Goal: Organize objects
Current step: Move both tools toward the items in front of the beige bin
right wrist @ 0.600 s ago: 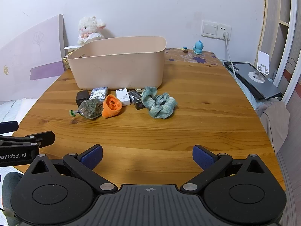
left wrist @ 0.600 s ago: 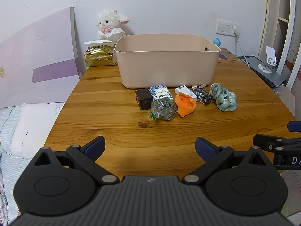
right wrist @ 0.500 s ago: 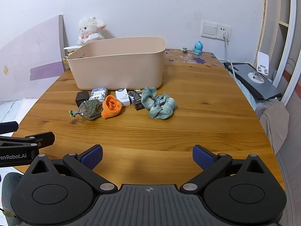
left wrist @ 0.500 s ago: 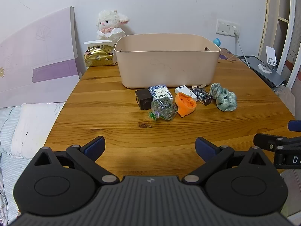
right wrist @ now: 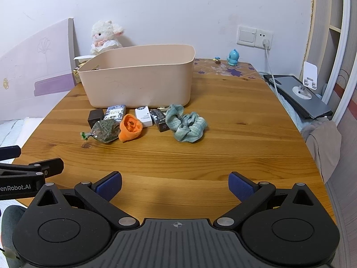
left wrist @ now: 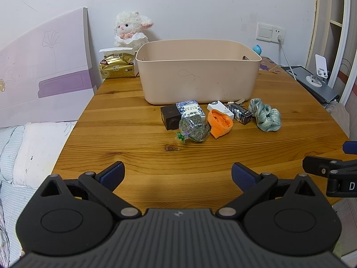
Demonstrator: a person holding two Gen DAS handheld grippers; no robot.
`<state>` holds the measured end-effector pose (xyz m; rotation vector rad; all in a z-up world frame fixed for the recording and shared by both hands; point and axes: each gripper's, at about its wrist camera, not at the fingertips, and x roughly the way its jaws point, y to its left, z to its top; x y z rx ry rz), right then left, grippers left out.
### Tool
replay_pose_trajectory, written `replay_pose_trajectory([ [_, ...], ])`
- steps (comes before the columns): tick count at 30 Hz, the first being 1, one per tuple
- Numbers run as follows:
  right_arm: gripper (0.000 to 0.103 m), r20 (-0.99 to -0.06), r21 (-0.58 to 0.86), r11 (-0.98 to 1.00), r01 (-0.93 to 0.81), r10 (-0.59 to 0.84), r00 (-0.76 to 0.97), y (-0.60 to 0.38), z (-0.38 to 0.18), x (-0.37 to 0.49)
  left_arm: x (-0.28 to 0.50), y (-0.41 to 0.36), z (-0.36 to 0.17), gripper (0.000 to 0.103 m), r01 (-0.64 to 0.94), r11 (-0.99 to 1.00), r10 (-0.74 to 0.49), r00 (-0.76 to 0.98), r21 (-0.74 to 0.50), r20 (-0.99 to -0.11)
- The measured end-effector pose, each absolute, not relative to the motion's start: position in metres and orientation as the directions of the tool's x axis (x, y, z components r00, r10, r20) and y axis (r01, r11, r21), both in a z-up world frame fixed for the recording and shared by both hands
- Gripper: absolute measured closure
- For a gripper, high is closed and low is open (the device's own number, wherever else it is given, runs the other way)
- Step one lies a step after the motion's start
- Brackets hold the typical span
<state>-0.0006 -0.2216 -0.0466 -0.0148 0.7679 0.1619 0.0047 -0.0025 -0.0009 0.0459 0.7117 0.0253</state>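
A beige plastic bin (left wrist: 198, 73) (right wrist: 138, 82) stands on the wooden table (left wrist: 156, 156). In front of it lie several small items: a black box (left wrist: 170, 118), a blue-white packet (left wrist: 190, 109), a green bag of dried herbs (left wrist: 195, 128) (right wrist: 104, 130), an orange cloth (left wrist: 219, 122) (right wrist: 130, 127), a white box (left wrist: 219, 109), a dark box (left wrist: 241, 113) and a green checked scrunchie (left wrist: 265, 115) (right wrist: 187, 124). My left gripper (left wrist: 178, 174) and right gripper (right wrist: 175, 184) are both open and empty, over the table's near edge, well short of the items.
A plush lamb (left wrist: 130, 30) and a gold tissue pack (left wrist: 117, 67) sit behind the bin at left. A purple-white board (left wrist: 44, 76) leans at left beside bedding (left wrist: 33, 147). A blue figurine (right wrist: 233, 57), charging cable (right wrist: 271, 71) and grey laptop with phone stand (right wrist: 299, 96) are at right.
Both views have shifted very slightly; the items and bin sit a touch differently in frame. Both grippers stay open and empty.
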Motion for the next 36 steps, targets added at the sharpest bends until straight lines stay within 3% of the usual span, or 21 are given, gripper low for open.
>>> replay_pose_trajectory([
  [36, 0.0, -0.695, 0.053, 0.986, -0.155, 0.148, 0.704, -0.223, -0.048, 0.019, 0.023, -0.006, -0.003, 0.001, 0.015, 0.998, 0.033, 0.747, 0.067, -0.664],
])
